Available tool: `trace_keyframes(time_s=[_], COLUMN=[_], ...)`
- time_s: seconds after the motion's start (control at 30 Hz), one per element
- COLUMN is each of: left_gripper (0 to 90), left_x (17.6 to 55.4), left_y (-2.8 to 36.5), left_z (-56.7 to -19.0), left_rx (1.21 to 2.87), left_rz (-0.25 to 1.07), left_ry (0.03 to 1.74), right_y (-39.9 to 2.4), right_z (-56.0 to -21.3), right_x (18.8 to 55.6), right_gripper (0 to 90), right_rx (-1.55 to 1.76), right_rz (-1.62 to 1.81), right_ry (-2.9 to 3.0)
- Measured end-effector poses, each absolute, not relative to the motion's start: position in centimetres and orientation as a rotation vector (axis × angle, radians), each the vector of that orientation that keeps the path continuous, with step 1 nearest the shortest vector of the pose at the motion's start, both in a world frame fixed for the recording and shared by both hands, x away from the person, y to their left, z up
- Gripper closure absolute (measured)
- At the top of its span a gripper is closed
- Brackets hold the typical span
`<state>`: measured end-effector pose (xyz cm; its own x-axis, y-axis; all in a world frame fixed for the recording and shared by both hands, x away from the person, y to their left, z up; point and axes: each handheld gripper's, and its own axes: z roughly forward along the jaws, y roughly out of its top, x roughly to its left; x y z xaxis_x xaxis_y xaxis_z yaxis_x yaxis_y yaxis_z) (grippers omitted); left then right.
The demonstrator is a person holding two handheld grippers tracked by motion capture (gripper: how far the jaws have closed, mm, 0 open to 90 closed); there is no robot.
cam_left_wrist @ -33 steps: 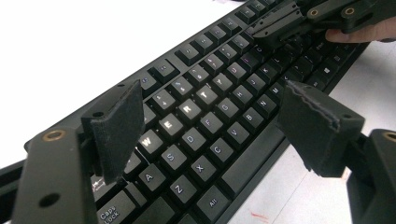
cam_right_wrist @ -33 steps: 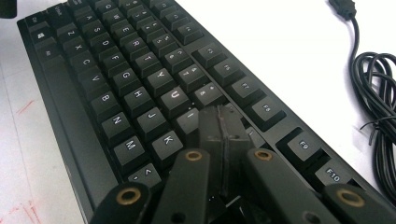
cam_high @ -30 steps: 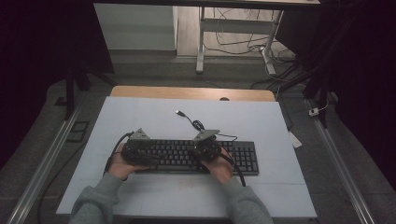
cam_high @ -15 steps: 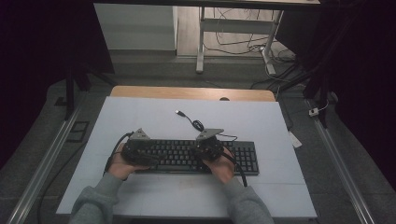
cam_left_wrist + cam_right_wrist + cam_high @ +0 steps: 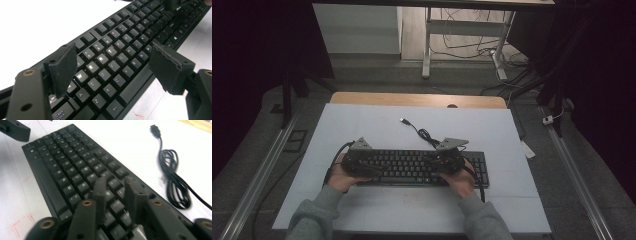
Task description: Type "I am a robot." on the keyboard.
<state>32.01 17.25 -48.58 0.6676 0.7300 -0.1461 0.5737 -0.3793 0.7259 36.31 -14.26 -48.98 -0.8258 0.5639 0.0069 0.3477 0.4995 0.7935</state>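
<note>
My left gripper (image 5: 110,62) hovers wide apart over the left end of the keyboard (image 5: 417,167), which lies across the white surface (image 5: 377,130). My right gripper (image 5: 115,195) hangs over its right half, jaws just opening to a narrow gap, nothing between them.

Keyboard (image 5: 117,57) matt black plastic; table (image 5: 377,125) smooth white.

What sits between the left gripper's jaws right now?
In the left gripper view, the left gripper stands open above the keyboard; only its W, E, R keys show between.
</note>
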Motion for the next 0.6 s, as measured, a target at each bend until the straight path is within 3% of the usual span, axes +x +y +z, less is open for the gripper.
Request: trace_keyframes(time_s=[0.23, 0.6], left_gripper=[22.8, 23.0], left_x=[32.0, 32.1], left_y=[17.4, 17.5], left_z=[-48.5, -48.5], left_rx=[2.088, 2.087], left_rz=[0.258, 0.267], left_ry=[1.006, 1.011], right_y=[-16.6, -18.6], right_z=[-49.0, -49.0], right_x=[35.6, 35.0], right_gripper=[57.5, 55.4], right_rx=[0.796, 0.820], right_rz=[1.222, 1.212], right_ry=[2.457, 2.429])
